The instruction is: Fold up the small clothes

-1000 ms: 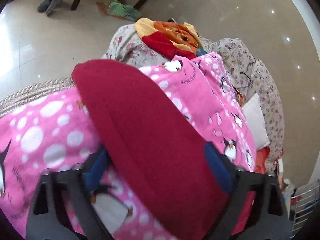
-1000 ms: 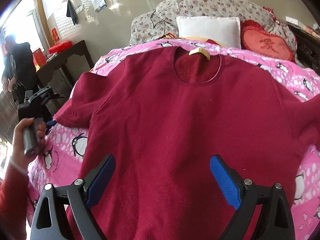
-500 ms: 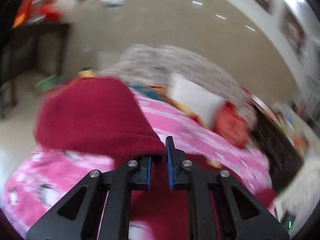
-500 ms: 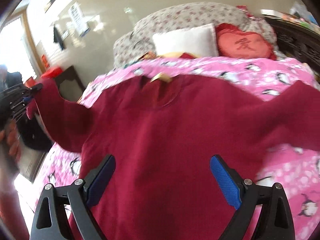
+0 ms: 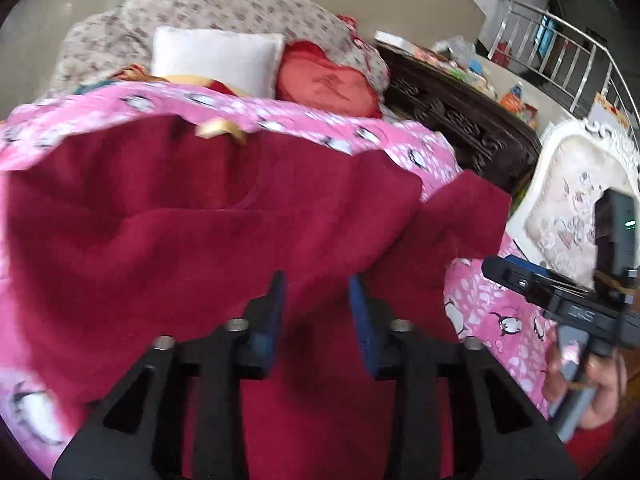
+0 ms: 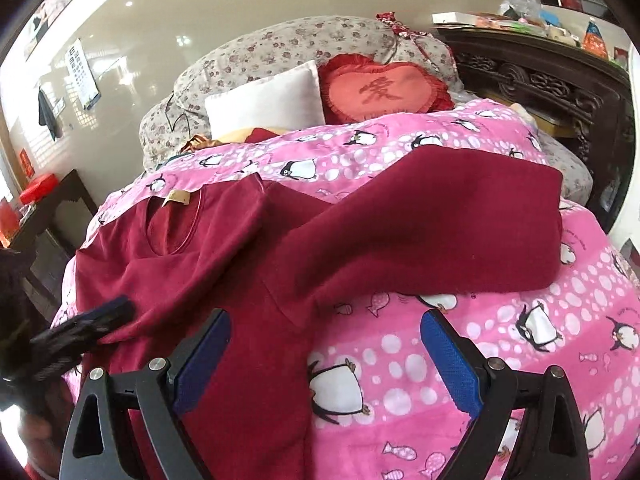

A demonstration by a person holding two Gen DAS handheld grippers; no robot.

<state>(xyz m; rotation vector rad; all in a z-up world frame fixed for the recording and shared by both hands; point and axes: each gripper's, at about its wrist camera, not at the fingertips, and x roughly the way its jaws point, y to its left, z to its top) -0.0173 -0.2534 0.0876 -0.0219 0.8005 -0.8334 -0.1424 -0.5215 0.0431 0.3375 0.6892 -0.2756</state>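
A dark red long-sleeved top (image 6: 248, 264) lies on a pink penguin blanket (image 6: 460, 352), neck hole and tan label toward the pillows. Its left sleeve (image 6: 160, 296) is folded across the chest; its right sleeve (image 6: 460, 236) stretches out flat to the right. In the left wrist view the top (image 5: 180, 232) fills the middle. My left gripper (image 5: 316, 304) hovers over the folded sleeve's end with its jaws partly apart, holding nothing. It shows at the left in the right wrist view (image 6: 96, 316). My right gripper (image 6: 324, 356) is wide open above the top's right side edge.
A white pillow (image 6: 268, 100), a red heart cushion (image 6: 384, 92) and a floral quilt (image 6: 280, 48) lie at the bed's head. A dark carved headboard (image 6: 540, 80) stands to the right. A small dark table (image 6: 44, 208) stands left of the bed.
My left gripper carried the left sleeve across the chest, laid it down and opened. My right gripper shifted right, toward the outstretched right sleeve.
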